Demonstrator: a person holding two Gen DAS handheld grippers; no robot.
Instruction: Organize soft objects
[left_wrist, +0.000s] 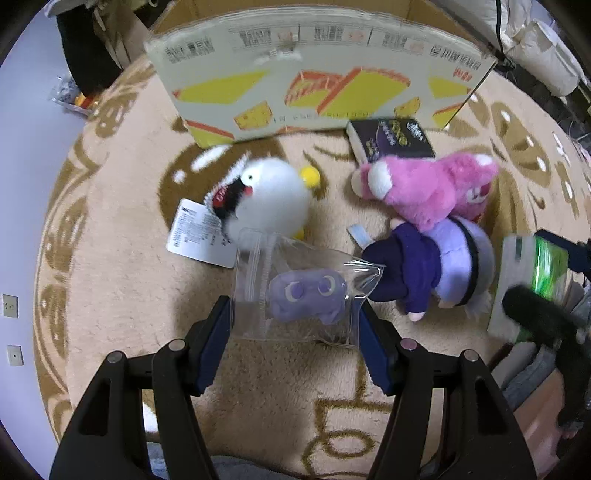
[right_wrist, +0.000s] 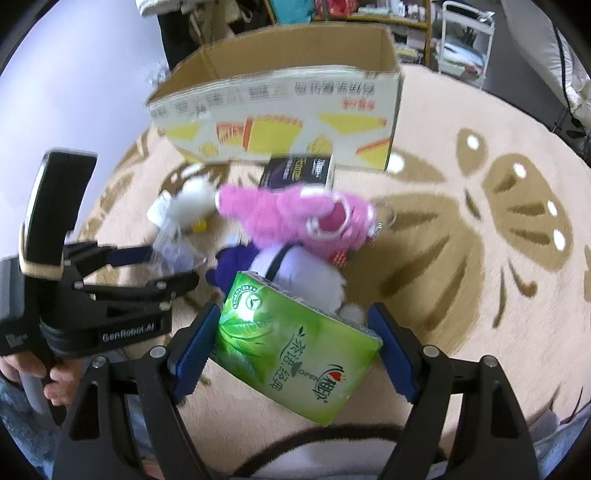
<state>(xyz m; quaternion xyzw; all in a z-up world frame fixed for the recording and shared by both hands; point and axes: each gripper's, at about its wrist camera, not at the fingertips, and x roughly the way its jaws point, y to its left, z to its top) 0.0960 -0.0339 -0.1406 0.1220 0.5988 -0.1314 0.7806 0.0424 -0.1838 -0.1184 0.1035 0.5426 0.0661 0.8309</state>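
Observation:
My left gripper (left_wrist: 293, 319) is shut on a clear zip bag (left_wrist: 299, 291) with a small purple plush inside, held above the rug. My right gripper (right_wrist: 295, 332) is shut on a green tissue pack (right_wrist: 295, 343). On the rug lie a white penguin plush (left_wrist: 271, 197), a pink bear plush (left_wrist: 424, 184) and a purple-clothed doll (left_wrist: 432, 273). The pink bear (right_wrist: 295, 214) and the doll (right_wrist: 295, 273) lie just beyond the tissue pack in the right wrist view. The left gripper with its bag (right_wrist: 173, 254) shows at the left there.
An open cardboard box (left_wrist: 314, 85) stands on the rug behind the toys; it also shows in the right wrist view (right_wrist: 280, 107). A dark book (left_wrist: 391, 138) lies in front of it. A round beige patterned rug (right_wrist: 480, 258) covers the floor. Shelves and clutter stand behind.

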